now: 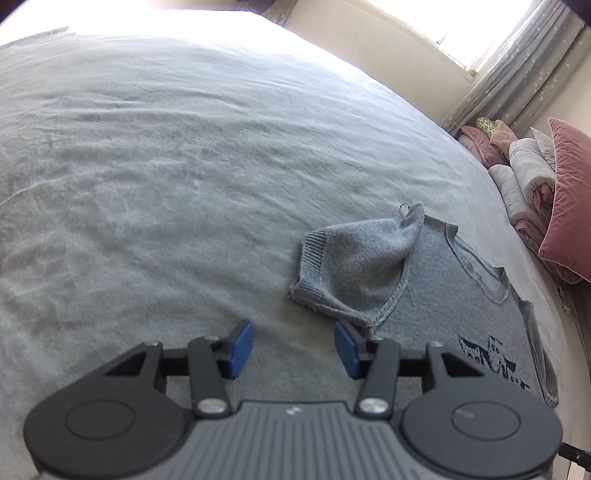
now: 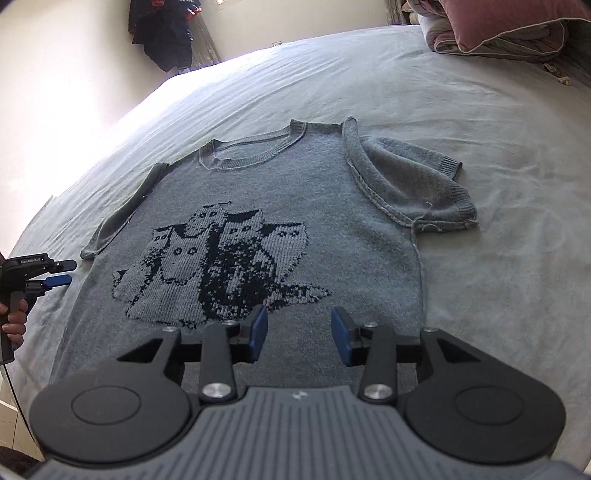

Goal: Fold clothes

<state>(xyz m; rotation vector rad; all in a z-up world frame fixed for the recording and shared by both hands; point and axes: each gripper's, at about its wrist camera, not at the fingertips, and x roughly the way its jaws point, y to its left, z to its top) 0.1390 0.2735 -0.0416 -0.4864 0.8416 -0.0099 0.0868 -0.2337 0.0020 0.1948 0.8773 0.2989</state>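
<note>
Grey-blue knit sweater (image 2: 295,206) lies flat, front up, on the bed (image 2: 480,122), which is covered by a pale grey sheet; neckline points away from the right wrist camera, dark cat motif (image 2: 218,266) across the chest. One short sleeve (image 2: 413,184) sits spread out to the right of the body in the right wrist view, ribbed cuff outward, seams showing. In the same view the opposite sleeve (image 2: 118,221) lies narrow along the left edge of the body. Right tongs (image 2: 299,334) hover low over the lower part of the sweater just below the motif, blue pads (image 2: 258,332) parted, nothing between them, released. Left tongs (image 1: 294,349) also parted and empty, blue pads (image 1: 240,347) apart over bare sheet just beside the sweater's edge; in the left wrist view a sleeve (image 1: 354,266) lies rumpled right ahead of the right-hand pad, cannot tell if that pad touches it. In the right wrist view the left tongs appear at the far left edge, held by a hand (image 2: 14,317), beside the sweater's side. Pink pillows (image 1: 565,206) and a rolled duvet (image 1: 524,173) pile up at the bed's far side by the curtain (image 1: 517,74). Dark clothes (image 2: 166,33) hang on the wall beyond the bed.
</note>
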